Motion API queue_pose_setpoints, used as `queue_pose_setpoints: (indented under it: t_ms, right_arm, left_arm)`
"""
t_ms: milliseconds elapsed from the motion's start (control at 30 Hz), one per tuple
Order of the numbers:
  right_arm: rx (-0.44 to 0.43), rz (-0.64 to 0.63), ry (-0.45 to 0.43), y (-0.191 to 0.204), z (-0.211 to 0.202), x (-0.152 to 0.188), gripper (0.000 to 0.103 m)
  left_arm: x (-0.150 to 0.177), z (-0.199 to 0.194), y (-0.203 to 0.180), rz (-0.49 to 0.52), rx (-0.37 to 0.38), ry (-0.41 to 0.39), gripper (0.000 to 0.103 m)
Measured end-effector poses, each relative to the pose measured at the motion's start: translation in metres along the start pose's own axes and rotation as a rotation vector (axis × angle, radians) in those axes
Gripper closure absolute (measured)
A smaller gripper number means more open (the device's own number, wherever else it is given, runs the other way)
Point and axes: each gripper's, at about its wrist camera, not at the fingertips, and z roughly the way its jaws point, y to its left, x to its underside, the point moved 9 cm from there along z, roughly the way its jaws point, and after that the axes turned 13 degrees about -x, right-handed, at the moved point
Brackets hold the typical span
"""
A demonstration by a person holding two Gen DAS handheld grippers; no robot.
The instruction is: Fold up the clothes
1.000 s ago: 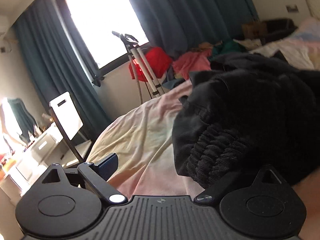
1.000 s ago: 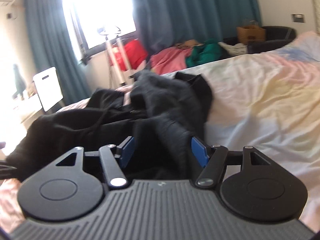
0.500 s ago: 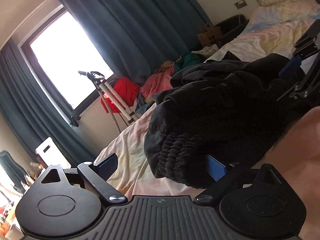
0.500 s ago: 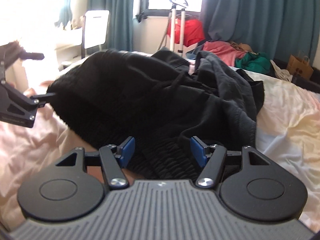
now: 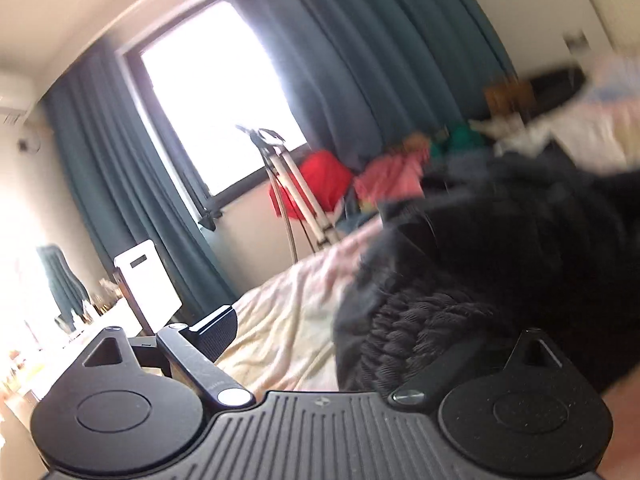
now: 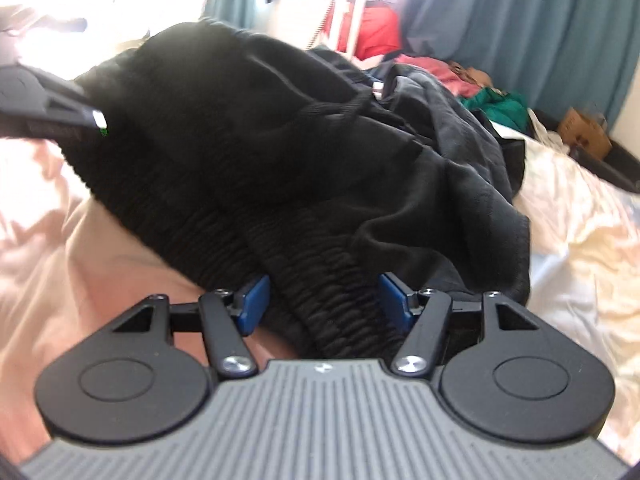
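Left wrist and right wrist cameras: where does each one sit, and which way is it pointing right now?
Left wrist: on the left gripper, facing the window and teal curtains across the bed; own jaws wide apart, black pants draped over the right finger.
Right wrist: on the right gripper, looking along the bed; its blue pads flank the ribbed waistband; the left gripper shows at far left.
Shared: pants, bed, curtains, red garment.
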Motion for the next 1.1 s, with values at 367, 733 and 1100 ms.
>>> queue_pose_setpoints:
  t_ms: [367,733,1100]
  right_arm:
    - [0.008,-0.200,-0.028,0.032,0.002,0.005,0.039]
    - [0.278,-0.128,-0.076,-0.008,-0.032,-0.001,0.046]
    - [0.162,-0.200,0.012,0.015,-0.077,-0.001,0.091]
  left_arm:
    - [-0.019,0.001,0.058,-0.341,0.077,0.071,0.009]
    - [-0.002,0.013,0.087,-0.466,0.089,0.177,0.010]
    - [0.018,0.003,0.086,-0.434,0.109,0.420,0.009]
